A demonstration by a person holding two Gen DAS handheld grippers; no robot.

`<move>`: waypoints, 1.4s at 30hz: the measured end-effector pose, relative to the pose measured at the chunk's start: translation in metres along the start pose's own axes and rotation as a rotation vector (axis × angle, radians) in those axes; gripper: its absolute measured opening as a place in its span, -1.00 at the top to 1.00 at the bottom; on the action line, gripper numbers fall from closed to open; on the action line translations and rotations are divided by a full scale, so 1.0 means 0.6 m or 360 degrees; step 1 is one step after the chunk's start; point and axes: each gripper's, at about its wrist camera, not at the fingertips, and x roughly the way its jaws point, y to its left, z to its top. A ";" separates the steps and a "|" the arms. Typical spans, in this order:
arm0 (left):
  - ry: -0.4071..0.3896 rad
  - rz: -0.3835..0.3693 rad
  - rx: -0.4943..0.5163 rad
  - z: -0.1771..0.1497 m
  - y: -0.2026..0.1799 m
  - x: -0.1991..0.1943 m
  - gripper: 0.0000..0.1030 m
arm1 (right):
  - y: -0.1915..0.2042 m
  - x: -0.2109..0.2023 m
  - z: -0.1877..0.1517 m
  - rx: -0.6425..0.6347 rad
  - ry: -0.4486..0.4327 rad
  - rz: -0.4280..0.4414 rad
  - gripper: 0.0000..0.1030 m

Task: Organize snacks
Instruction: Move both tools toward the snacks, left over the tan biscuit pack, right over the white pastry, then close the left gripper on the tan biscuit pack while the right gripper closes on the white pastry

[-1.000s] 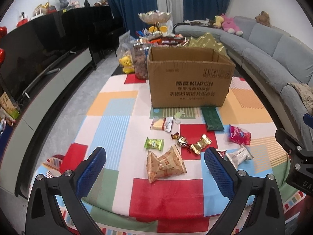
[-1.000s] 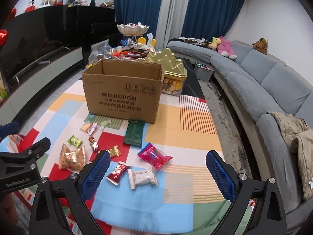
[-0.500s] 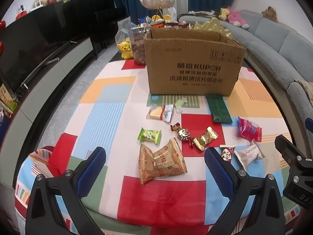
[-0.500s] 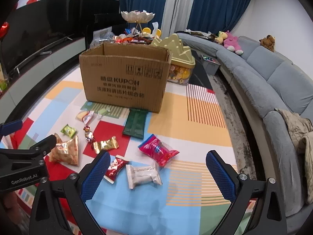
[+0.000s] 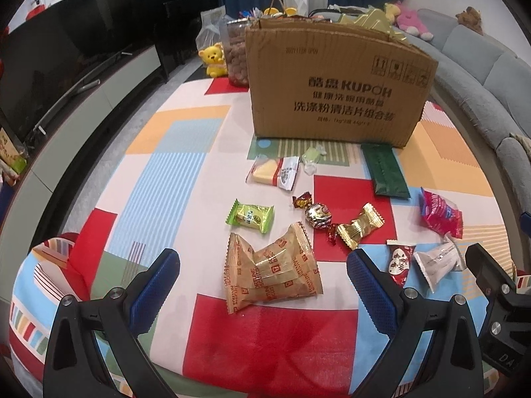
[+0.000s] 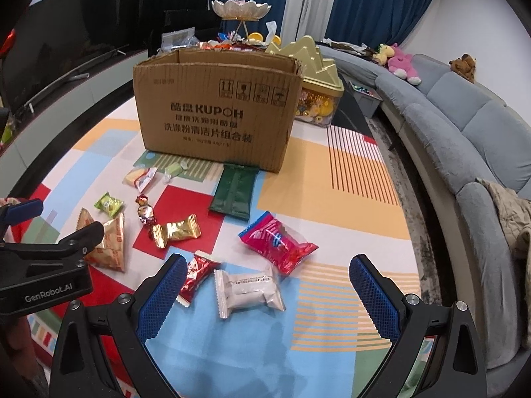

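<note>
The left hand-held gripper (image 5: 264, 285) is held wide open, nothing between its ribbed blue pads (image 5: 156, 290); the tan biscuit pack (image 5: 270, 270), crinkled and glossy, is framed between them on the counter (image 5: 166, 172). The right hand-held gripper (image 6: 265, 293) is likewise spread wide and empty, with the white pillow-shaped wrapper (image 6: 247, 287) lying flat between its fingers and the small red sachet (image 6: 195, 277) just beside its left pad.

Further out, a gold foil candy (image 5: 360, 225) is seen touching a round twist-wrapped sweet (image 5: 317, 214), with a green square packet (image 5: 250, 215) just beside the biscuit pack. A pink-red crinkled bag (image 6: 277, 243) lies near the white wrapper. A dark green flat pouch (image 6: 234, 190) is laid against the foot of the cardboard box (image 6: 215, 112), which stands upright with its top open. A yellow wafer in clear film (image 5: 273, 174) and a pale green candy (image 5: 312, 156) are spotted just in front of the box. The counter is covered by a cloth of bright colour blocks.
</note>
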 end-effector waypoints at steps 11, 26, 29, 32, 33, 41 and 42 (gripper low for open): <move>0.0090 0.0031 -0.0040 -0.006 0.005 0.038 -0.99 | 0.005 0.038 -0.010 0.0008 0.0068 0.0022 -0.93; 0.0188 0.0029 -0.0076 -0.011 0.005 0.078 -0.99 | 0.009 0.095 -0.031 -0.0007 0.0206 0.0020 -0.84; 0.0207 0.0026 -0.0083 -0.010 0.005 0.088 -0.97 | 0.010 0.109 -0.035 -0.0010 0.0235 0.0028 -0.77; 0.0228 0.0021 -0.0091 -0.012 0.006 0.097 -0.89 | 0.010 0.120 -0.038 0.0002 0.0268 0.0043 -0.73; 0.0232 0.0018 -0.0091 -0.012 0.006 0.099 -0.86 | 0.011 0.122 -0.039 0.0004 0.0278 0.0045 -0.72; 0.0247 -0.0028 -0.0079 -0.014 -0.001 0.103 -0.60 | 0.008 0.133 -0.048 0.0038 0.0334 0.0086 -0.56; 0.0251 -0.0035 -0.0077 -0.016 -0.002 0.102 -0.55 | 0.008 0.133 -0.048 0.0040 0.0334 0.0095 -0.52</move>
